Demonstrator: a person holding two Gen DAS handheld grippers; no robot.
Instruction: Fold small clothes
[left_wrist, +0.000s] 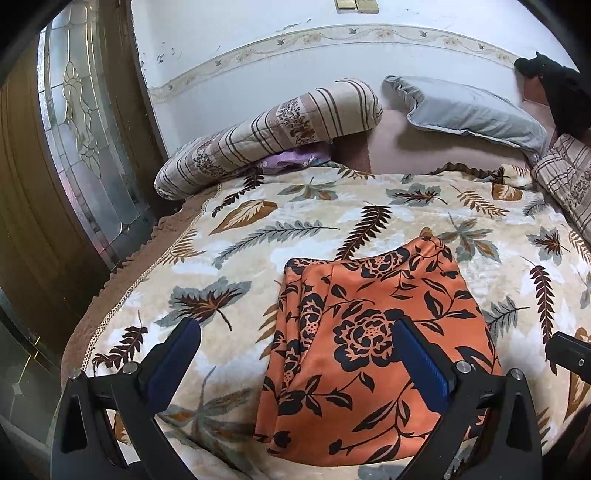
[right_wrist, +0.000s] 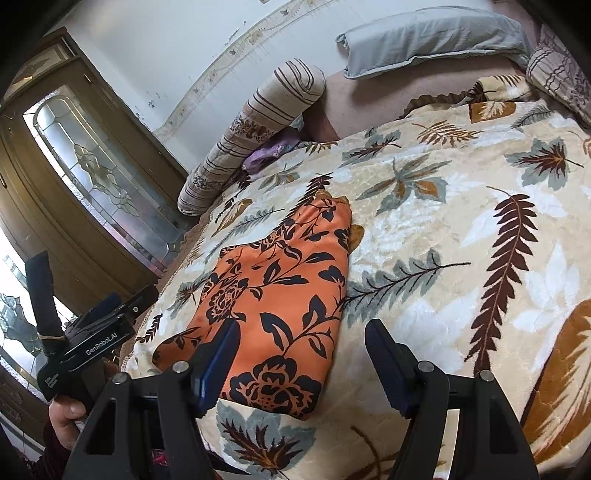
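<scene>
Leaf-print blanket (left_wrist: 295, 206), folded orange floral garment (left_wrist: 369, 332) beneath both grippers' spread, empty jaws

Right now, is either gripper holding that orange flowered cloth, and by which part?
Nothing is held. Both the left gripper and right gripper hover with jaws open over the folded orange cloth, which lies flat on the leaf-print blanket.

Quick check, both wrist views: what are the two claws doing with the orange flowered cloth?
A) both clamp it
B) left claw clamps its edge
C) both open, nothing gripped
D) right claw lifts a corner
C: the left claw and right claw both stand open above the orange flowered cloth, which lies folded flat on the leaf-print blanket with no pad pressing on it.
</scene>
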